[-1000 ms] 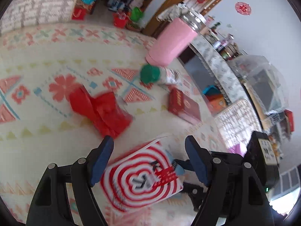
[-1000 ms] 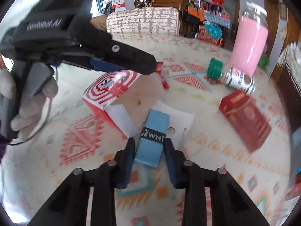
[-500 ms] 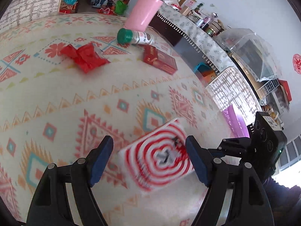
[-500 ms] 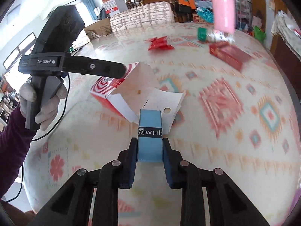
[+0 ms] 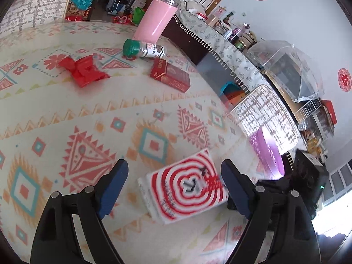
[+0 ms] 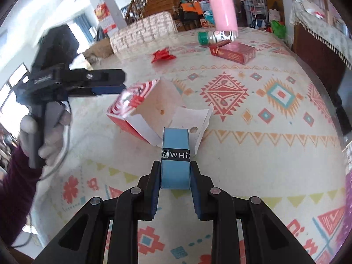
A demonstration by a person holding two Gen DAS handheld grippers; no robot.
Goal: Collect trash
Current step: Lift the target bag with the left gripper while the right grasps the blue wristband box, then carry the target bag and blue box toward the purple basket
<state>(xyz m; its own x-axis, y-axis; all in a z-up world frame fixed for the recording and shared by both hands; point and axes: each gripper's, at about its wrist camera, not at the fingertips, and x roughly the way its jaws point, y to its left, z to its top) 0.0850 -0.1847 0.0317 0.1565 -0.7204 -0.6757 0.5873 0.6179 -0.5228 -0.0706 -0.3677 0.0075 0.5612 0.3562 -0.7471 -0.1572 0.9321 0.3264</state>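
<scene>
Red and white rings cover the box [image 5: 183,184] in the left wrist view. It sits between the two fingers of the left gripper [image 5: 175,181]. The fingers stand wide apart and do not seem to touch the box, so this gripper looks let go. Farther back on the table [image 5: 66,114] lie a crumpled red wrapper [image 5: 84,71], a small jar [image 5: 144,49] on its side with a green cap, and a dark red pack [image 5: 170,77]. A tall pink bottle [image 5: 157,17] stands behind them. A purple bin [image 5: 267,155] shows just past the table edge on the right.

In the right wrist view, the right gripper [image 6: 175,173] is squeezed tight on a blue packet [image 6: 175,157]. The packet is held up over the table, just in front of the box [image 6: 140,107]. The box is open and tipped on the table, with its white flap close to the packet. The left gripper [image 6: 96,81] floats just over the box, in a gloved hand [image 6: 44,136]. The wrapper [image 6: 162,55], jar [image 6: 216,36] and pack [image 6: 234,52] are far back, well apart from both grippers.

I think the job is only partly done. One piece is picked up but not yet dropped in a bin. The box, wrapper and maybe the pack are left to pick up.
</scene>
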